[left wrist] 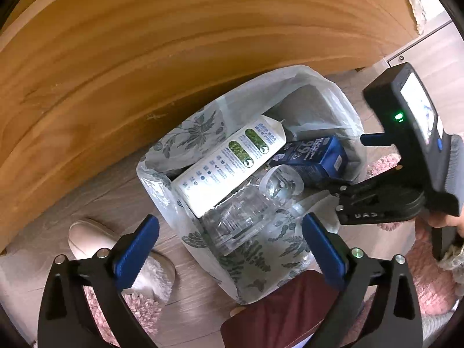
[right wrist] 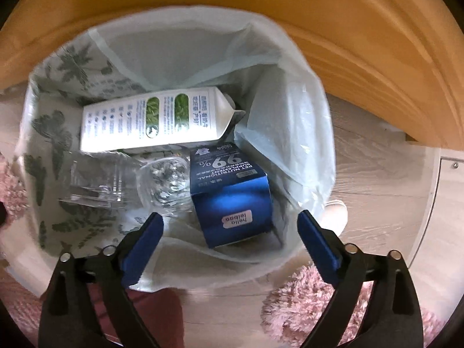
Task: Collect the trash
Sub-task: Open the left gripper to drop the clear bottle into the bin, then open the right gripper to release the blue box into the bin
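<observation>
A bin lined with a pale leaf-print bag [left wrist: 162, 156] stands on the floor below both grippers. In it lie a white carton [left wrist: 229, 156], a blue box [left wrist: 313, 153] and a crushed clear plastic bottle [left wrist: 246, 214]. My left gripper [left wrist: 230, 240] hangs open over the bin's near side, nothing between its fingers. The right wrist view looks straight into the bag [right wrist: 304, 121], with the white carton [right wrist: 150, 121], clear bottle [right wrist: 124, 179] and blue box [right wrist: 232, 197] inside. My right gripper [right wrist: 230, 235] is open and empty just above the blue box; it also shows as the right gripper [left wrist: 348, 159] at the bin's right rim.
A wooden panel [left wrist: 174, 43] runs close behind the bin. A person's beige slipper [left wrist: 121, 252] rests on the floor left of the bin, and pink fluffy fabric [right wrist: 313, 304] lies on the right. A dark red cloth [left wrist: 278, 313] sits at the near edge.
</observation>
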Tool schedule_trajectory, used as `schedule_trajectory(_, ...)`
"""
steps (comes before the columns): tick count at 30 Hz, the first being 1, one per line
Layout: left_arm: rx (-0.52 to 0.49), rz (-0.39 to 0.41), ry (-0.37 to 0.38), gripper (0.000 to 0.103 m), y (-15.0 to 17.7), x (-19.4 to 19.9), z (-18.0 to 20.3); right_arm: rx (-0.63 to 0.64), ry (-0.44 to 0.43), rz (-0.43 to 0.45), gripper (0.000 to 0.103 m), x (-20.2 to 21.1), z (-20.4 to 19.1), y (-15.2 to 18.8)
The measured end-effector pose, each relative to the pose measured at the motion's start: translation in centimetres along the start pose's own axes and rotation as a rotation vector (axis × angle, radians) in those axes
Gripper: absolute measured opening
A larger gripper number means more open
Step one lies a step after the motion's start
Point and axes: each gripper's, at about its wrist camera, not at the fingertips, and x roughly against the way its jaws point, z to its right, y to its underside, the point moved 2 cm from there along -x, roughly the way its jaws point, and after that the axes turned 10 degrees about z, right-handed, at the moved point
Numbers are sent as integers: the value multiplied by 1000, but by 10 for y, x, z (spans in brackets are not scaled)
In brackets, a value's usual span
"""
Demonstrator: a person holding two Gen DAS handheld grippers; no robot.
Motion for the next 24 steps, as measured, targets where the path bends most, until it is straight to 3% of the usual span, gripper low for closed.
schedule_trajectory(24, 20, 149, 19, 96, -7, 49, 12, -139, -122, 191, 95, 70, 13, 12)
